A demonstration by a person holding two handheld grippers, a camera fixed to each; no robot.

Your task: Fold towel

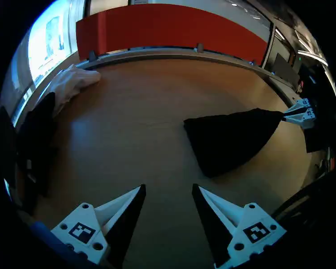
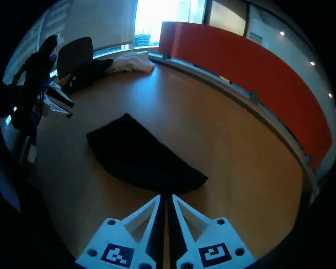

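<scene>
Honestly, with my right gripper (image 2: 166,196) pinching the towel (image 2: 136,154) by one corner and my left gripper (image 1: 168,186) open, a pull may just drag it.

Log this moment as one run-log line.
left gripper: open, empty, over table | right gripper: shut on black towel corner | white cloth: far table edge, apart from towel

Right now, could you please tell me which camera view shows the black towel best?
The right gripper view: the black towel lies central and large, its outline clear, the right gripper pinching its near corner. The left gripper view shows it smaller, off right, tapering toward that gripper.
</scene>
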